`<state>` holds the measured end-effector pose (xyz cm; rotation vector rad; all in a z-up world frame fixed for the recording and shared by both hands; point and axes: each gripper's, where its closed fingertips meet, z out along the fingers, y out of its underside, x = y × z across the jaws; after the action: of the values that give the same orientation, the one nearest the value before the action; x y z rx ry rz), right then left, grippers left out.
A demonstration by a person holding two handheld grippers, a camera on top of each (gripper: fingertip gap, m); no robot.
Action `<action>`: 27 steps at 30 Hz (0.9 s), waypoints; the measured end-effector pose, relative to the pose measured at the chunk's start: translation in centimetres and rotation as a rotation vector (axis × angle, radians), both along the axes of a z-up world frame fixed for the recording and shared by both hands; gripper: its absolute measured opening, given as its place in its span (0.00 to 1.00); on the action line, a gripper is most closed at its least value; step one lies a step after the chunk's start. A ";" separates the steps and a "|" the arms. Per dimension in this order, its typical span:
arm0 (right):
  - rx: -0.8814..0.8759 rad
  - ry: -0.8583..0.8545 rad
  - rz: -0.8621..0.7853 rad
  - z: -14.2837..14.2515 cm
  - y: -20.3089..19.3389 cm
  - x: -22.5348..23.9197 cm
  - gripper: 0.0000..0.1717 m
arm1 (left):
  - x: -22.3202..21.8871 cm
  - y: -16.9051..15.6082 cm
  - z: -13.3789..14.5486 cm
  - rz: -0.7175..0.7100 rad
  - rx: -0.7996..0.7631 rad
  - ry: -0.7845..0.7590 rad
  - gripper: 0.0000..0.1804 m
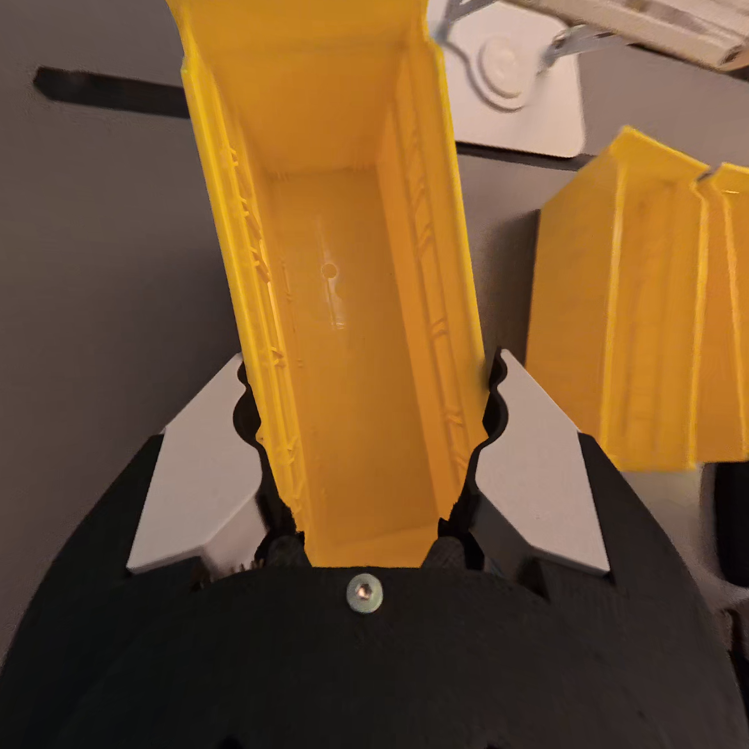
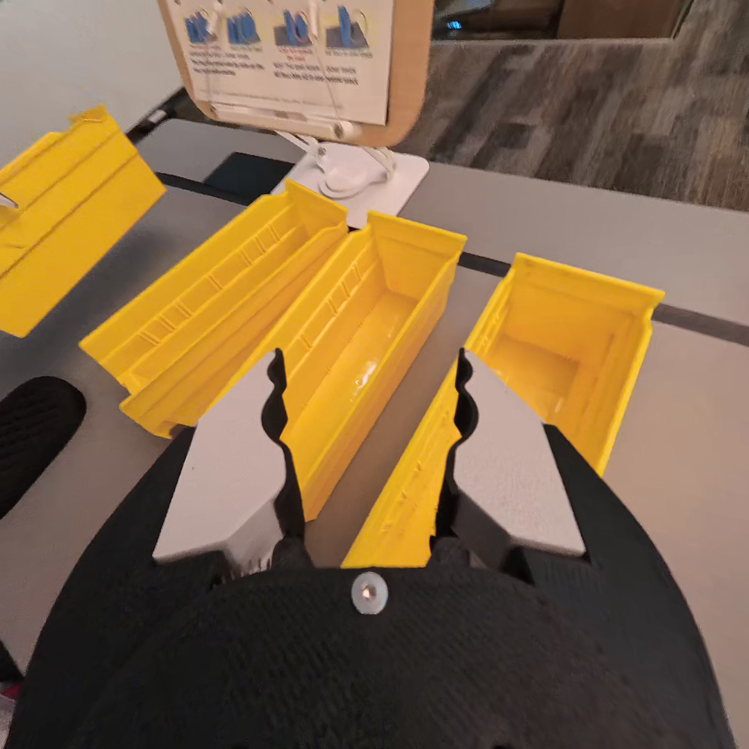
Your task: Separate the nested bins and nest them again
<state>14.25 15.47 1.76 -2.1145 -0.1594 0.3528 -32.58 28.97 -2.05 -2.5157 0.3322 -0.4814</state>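
Note:
My left gripper (image 1: 371, 358) is shut on a long yellow bin (image 1: 344, 283); its pads press on the bin's two long walls and I look into the open top. The right wrist view shows this bin (image 2: 69, 227) raised off the grey table (image 2: 547, 227) at the far left. My right gripper (image 2: 369, 352) is open and holds nothing. It hovers over the strip of table between a middle yellow bin (image 2: 364, 332) and a right yellow bin (image 2: 567, 356). A third yellow bin (image 2: 194, 320) stands against the middle bin's left side.
A board with a printed sheet (image 2: 292, 60) stands on a white base (image 2: 364, 174) behind the bins; the base also shows in the left wrist view (image 1: 506, 73). A black rounded object (image 2: 32, 425) is at the left. Wood-patterned floor (image 2: 587, 101) lies beyond the table's far edge.

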 end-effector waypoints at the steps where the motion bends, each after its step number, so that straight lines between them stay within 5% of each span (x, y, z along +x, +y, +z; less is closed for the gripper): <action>1: -0.022 -0.015 -0.019 -0.5 0.1 0.6 0.49 | -0.8 0.3 -1.0 0.015 -0.005 0.026 0.63; 9: -0.070 0.039 -0.006 -2.1 -0.9 -1.8 0.49 | -2.9 1.5 -6.3 0.035 -0.027 0.179 0.64; 17: -0.096 0.006 0.053 -4.2 -2.0 -5.6 0.50 | -1.8 2.1 -6.7 0.008 -0.016 0.179 0.71; 23: -0.051 -0.171 -0.013 -4.8 -4.1 -4.6 0.50 | -1.6 -0.8 0.1 0.034 0.226 0.060 0.59; 27: -0.073 -0.206 -0.033 -5.8 -3.6 -4.6 0.50 | 8.3 -6.4 2.8 -0.195 0.339 -0.197 0.48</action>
<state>9.67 11.90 -4.04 -2.2214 -0.2344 0.1226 -24.31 22.58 0.78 -2.0994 0.5371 -0.6825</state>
